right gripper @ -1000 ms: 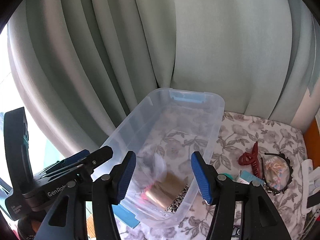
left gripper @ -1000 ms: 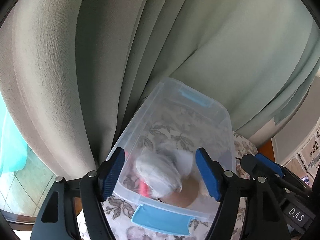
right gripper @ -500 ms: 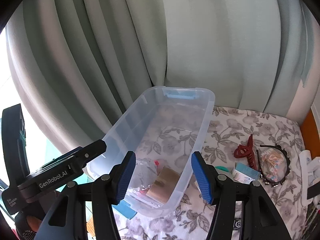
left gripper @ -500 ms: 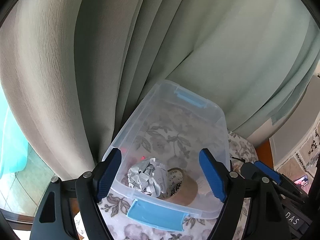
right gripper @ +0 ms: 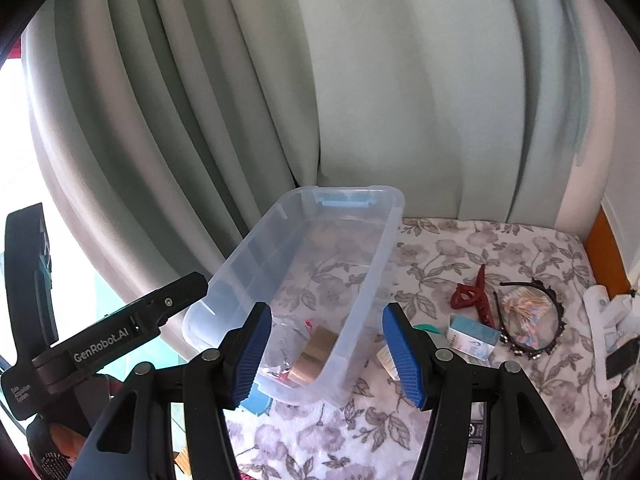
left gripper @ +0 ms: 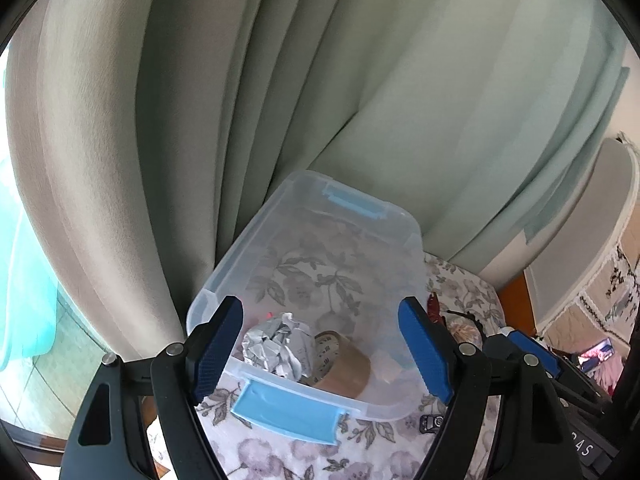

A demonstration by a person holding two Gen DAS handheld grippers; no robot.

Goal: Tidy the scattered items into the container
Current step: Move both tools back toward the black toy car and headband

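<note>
My left tool [left gripper: 322, 350], a black two-finger frame with blue ribbed pads [left gripper: 218, 346], is held up in the air with its fingers spread wide and nothing between them. My right tool [right gripper: 326, 354], the same black frame with blue ribbed pads [right gripper: 402, 354], is likewise raised and spread wide, gripping nothing. In the right wrist view the black body of my left tool, lettered GenRobot.AI, juts in from the lower left beside the right one. Both point forward and slightly downward.
</note>
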